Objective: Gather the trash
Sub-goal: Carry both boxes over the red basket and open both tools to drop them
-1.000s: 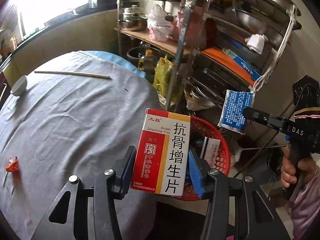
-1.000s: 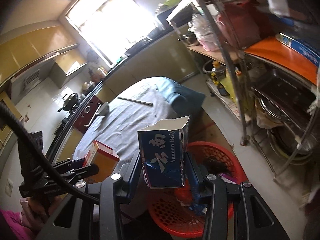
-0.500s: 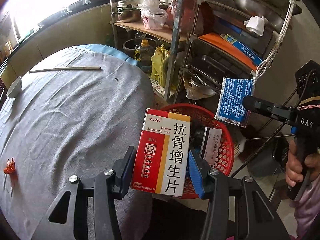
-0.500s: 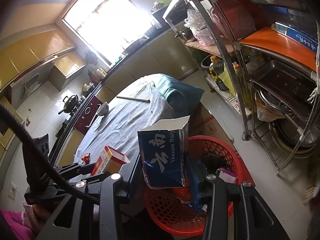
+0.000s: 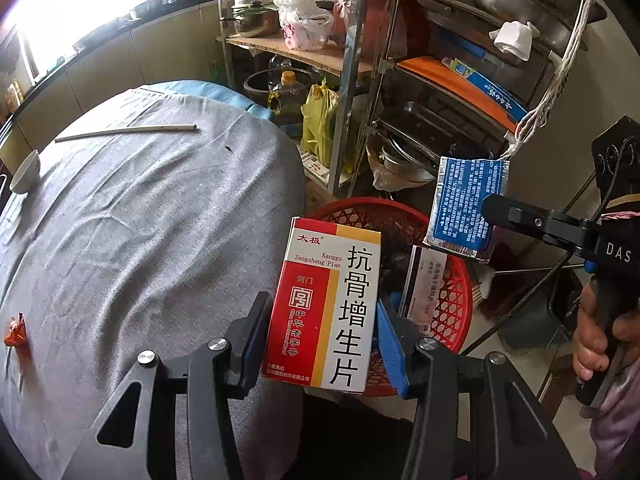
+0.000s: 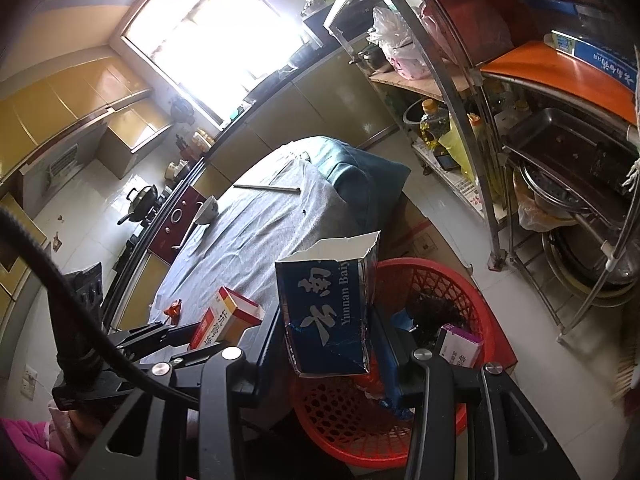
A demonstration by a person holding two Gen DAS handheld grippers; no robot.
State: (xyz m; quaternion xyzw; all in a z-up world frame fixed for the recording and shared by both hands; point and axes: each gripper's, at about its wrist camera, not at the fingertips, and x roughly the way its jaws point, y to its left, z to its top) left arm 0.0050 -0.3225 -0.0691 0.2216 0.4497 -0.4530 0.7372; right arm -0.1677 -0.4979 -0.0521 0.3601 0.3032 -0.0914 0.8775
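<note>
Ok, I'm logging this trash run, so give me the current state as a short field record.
left hand-held gripper: shut on red and white medicine box
right hand-held gripper: shut on torn blue box
red basket: on floor beside table, holds a purple-white box
left on grey tablecloth: orange wrapper, chopstick, bowl

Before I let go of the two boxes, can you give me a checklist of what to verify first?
1. Left gripper shut on the red and white medicine box: ok.
2. Right gripper shut on the torn blue carton: ok.
3. Blue carton above the red plastic mesh basket: ok.
4. Medicine box fully over the basket, not the grey tablecloth: cannot tell.
5. Room left in the basket: ok.
6. Table trash all collected: not ok, orange wrapper remains.
</note>
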